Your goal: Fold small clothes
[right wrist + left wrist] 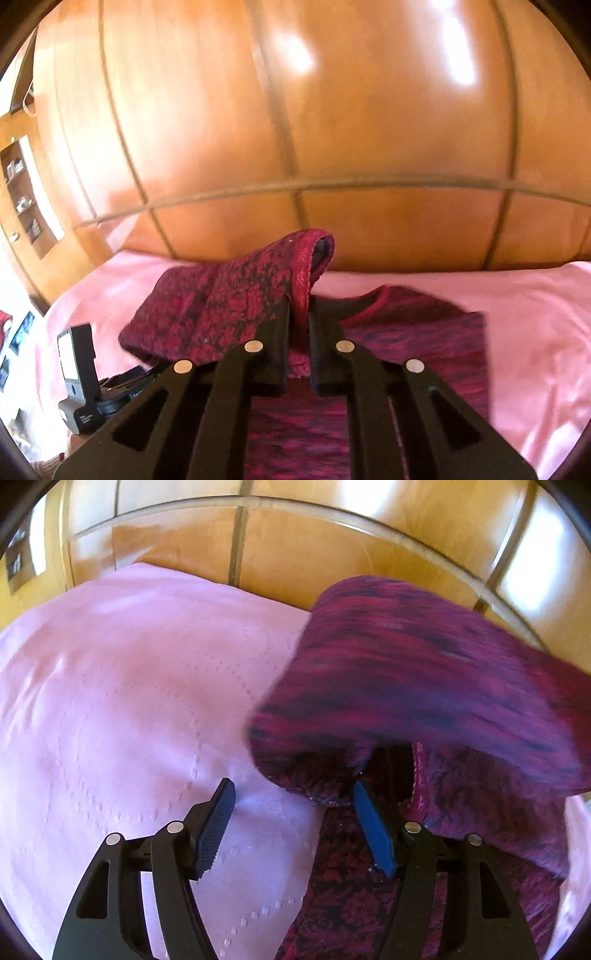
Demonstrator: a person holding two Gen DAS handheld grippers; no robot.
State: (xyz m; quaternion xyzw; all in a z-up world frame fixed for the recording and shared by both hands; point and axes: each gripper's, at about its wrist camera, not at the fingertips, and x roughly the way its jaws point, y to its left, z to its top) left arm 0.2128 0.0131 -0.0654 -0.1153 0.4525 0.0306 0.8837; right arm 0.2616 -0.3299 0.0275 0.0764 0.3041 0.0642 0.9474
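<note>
A dark red and black knit top [351, 886] lies on a pink bedspread [129, 701]. One side of it is lifted into a blurred flap [424, 672] that hangs over the flat part. My right gripper [300, 302] is shut on the red hem of that flap [229, 302] and holds it above the flat part of the top [424, 332]. My left gripper [291, 786] points down at the top's near left edge. It is open, one finger over the bedspread, the blue-padded finger [373, 830] over the knit. Nothing is pinched between them.
The pink bedspread [517, 314] spreads wide on both sides of the top. Glossy wooden panels [295, 129] rise right behind the bed. The left tool's camera housing [79, 373] shows at the lower left of the right wrist view. Shelves [22, 192] stand far left.
</note>
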